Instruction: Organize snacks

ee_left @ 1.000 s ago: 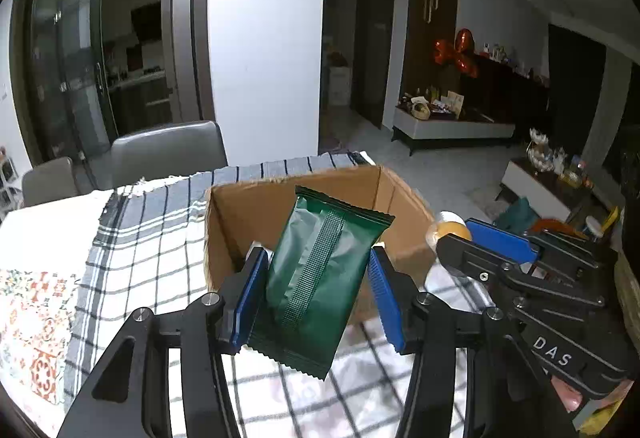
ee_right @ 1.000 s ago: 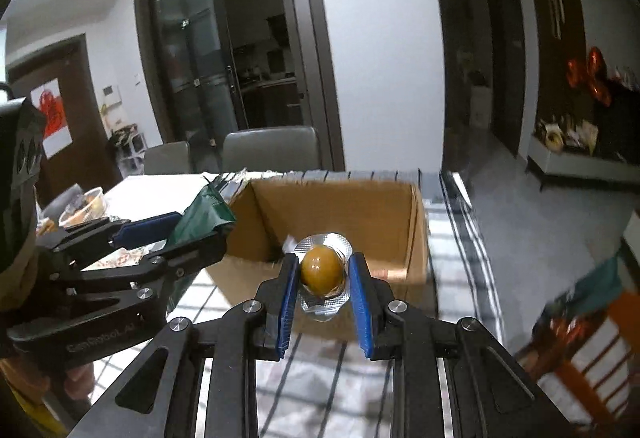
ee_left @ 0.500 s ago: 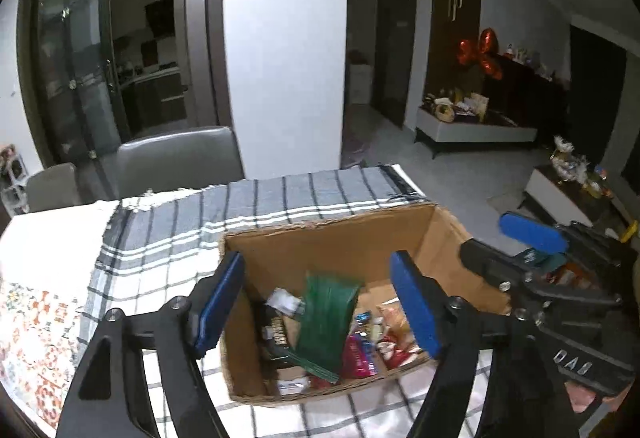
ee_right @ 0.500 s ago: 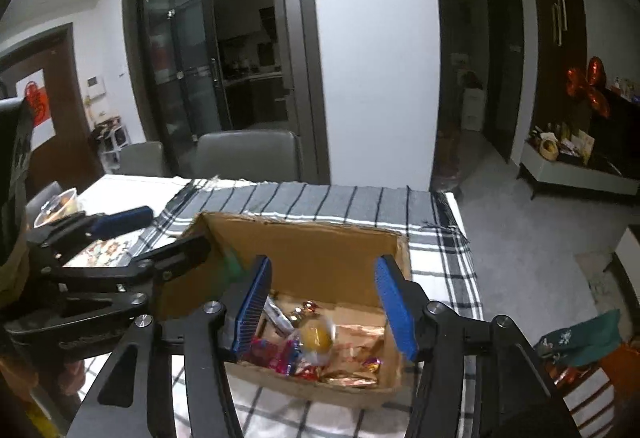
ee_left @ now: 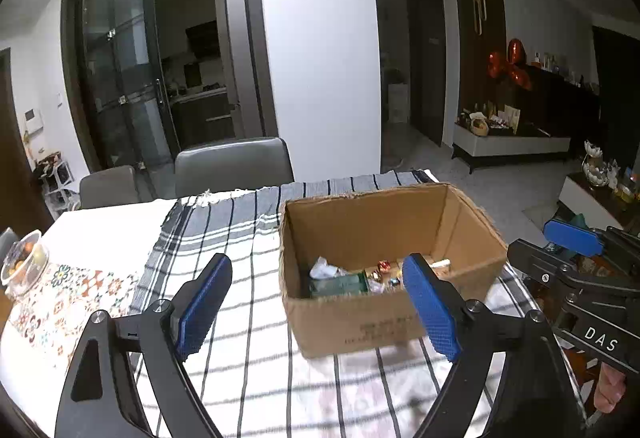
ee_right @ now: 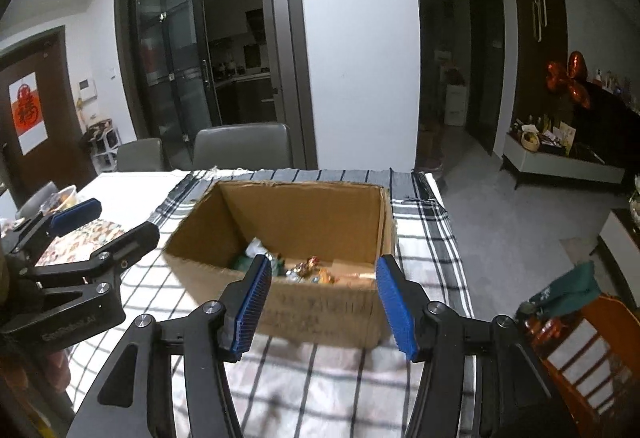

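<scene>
- The cardboard box [ee_left: 384, 302] sits centre-right in the left wrist view, on the checked cloth [ee_left: 224, 238] over the worktop; the snacks [ee_left: 352, 278] lie in its bottom, a green packet [ee_left: 340, 284] among foil-wrapped sweets.
- The left tool [ee_left: 316, 302] hangs before the box, its jaws opening wide with nothing between the blue pads.
- The right tool [ee_right: 320, 302] has its jaws apart and empty, framing the box's near wall in the lower centre.
- In the right wrist view the left tool stands at the left edge, beside the box.
- A glass bowl [ee_left: 22, 258] rests at far left on a patterned mat [ee_left: 64, 298].
- Two grey chairs [ee_left: 234, 166] stand behind the worktop.
- An orange chair [ee_right: 592, 342] with a green cloth sits at lower right.
</scene>
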The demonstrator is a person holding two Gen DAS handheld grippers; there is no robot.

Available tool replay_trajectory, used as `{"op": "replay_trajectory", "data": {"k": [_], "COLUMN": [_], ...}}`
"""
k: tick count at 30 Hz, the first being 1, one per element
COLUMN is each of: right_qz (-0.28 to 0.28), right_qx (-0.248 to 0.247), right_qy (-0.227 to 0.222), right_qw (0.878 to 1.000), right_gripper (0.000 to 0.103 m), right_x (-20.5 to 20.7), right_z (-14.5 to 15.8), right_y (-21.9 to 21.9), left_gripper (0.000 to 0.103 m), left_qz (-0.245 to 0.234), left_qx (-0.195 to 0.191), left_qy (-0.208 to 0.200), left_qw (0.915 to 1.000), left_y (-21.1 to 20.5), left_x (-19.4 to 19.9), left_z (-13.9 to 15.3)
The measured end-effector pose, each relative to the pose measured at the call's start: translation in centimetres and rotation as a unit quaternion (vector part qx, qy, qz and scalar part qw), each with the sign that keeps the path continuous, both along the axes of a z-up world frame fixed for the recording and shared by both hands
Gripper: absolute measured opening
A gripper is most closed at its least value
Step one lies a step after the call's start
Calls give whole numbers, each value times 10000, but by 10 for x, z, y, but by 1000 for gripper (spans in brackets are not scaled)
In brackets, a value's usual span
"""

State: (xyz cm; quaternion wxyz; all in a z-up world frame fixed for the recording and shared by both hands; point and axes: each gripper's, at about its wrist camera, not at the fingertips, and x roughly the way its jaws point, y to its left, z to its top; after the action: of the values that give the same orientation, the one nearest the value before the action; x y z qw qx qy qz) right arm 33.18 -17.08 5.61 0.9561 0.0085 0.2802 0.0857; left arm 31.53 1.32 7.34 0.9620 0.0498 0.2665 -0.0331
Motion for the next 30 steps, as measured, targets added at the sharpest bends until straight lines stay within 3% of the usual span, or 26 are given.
{"op": "replay_trajectory", "data": {"k": [2,7,9,19,30], "right_qz": [-7,-75,-97,-167,-384], "right_qx": [-40,14,94,132,-9], "right_qy": [-50,-219,-227,-255,-437], "right_qw": [10000,9997,9997,9994,9983], "right_gripper": [65,67,76,76,76], "right_x": [-16,-61,-81,-159,-226], "right_z": [3,13,15,6,1], "right_y": [2,1,-1,-6,-4], "left_gripper": [88,97,100,103,103], "left_qz": [23,43,38,-141,-56], "left_qx": [2,110,101,277,-27], "left_qy": [-76,-330,-410,-471,-199], "left_qw": [10000,9994,9991,9984,9998], "left_y": [1,3,3,-3,4], "left_x": [-19,-63,-82,-165,-221], "left_z": [4,13,16,11,-7]}}
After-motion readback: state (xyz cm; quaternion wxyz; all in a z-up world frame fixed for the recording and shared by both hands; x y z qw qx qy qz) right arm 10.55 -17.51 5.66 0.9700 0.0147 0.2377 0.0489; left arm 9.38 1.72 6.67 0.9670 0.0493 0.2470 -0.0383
